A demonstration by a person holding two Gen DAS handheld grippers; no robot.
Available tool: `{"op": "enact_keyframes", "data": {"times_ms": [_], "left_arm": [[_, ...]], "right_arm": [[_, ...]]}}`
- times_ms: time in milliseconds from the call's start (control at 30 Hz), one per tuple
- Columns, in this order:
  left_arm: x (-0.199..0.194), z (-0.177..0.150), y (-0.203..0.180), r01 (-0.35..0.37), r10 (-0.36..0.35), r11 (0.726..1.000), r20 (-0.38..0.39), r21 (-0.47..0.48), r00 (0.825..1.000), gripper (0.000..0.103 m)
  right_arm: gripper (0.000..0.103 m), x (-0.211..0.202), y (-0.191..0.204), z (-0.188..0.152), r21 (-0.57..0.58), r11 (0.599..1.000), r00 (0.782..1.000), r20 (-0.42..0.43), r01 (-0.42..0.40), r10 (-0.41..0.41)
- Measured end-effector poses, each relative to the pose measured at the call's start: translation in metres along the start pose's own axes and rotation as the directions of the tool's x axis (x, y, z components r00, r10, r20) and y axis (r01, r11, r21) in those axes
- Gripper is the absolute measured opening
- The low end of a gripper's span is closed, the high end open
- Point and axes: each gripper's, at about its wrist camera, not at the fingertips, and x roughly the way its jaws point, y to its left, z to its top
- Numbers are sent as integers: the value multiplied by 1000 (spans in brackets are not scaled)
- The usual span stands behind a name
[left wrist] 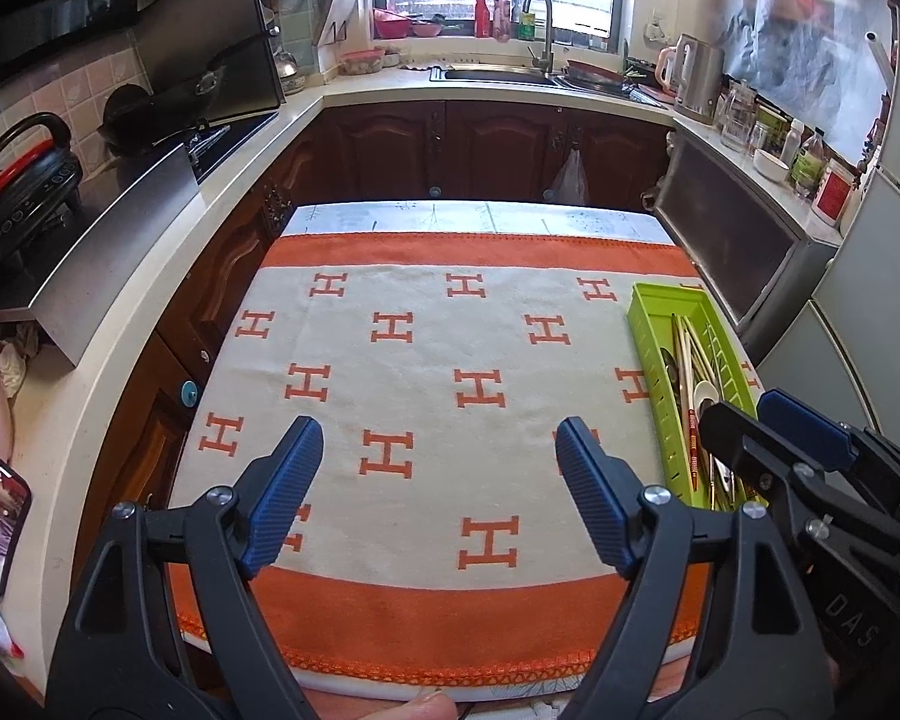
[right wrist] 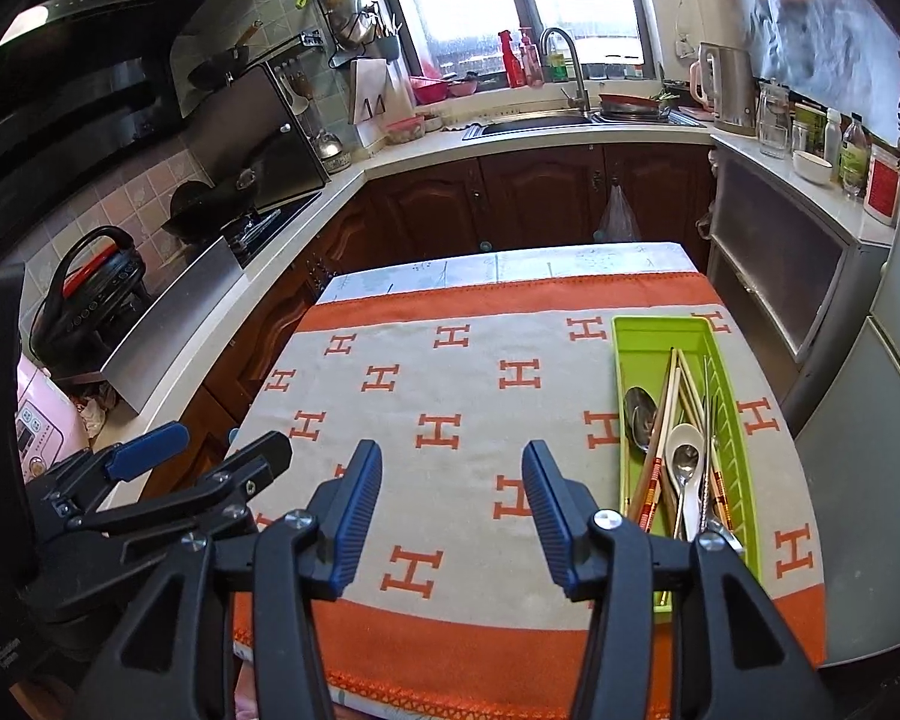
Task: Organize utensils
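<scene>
Green tray (right wrist: 660,336), right side of surface (right wrist: 450,570): spoons (right wrist: 684,462) and chopsticks (right wrist: 660,420) inside. None loose on cloth; task appears complete. Left gripper (left wrist: 438,480), right gripper (right wrist: 453,510): fingers released, empty.

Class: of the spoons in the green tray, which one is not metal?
The white spoon in the green tray: white and ceramic-looking, while the two others beside it are shiny silver metal.

Utensils (right wrist: 678,456) lie in the tray (right wrist: 642,336) on the table's (right wrist: 510,258) right side
</scene>
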Motion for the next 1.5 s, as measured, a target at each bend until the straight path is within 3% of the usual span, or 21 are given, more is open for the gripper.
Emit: {"op": "enact_keyframes", "data": {"times_ms": [1500], "left_arm": [[28,3,11,-15,14,1000,-60,-22,998,78]], "right_arm": [[49,22,5,0,6,1000,998,-56,4,-4]]}}
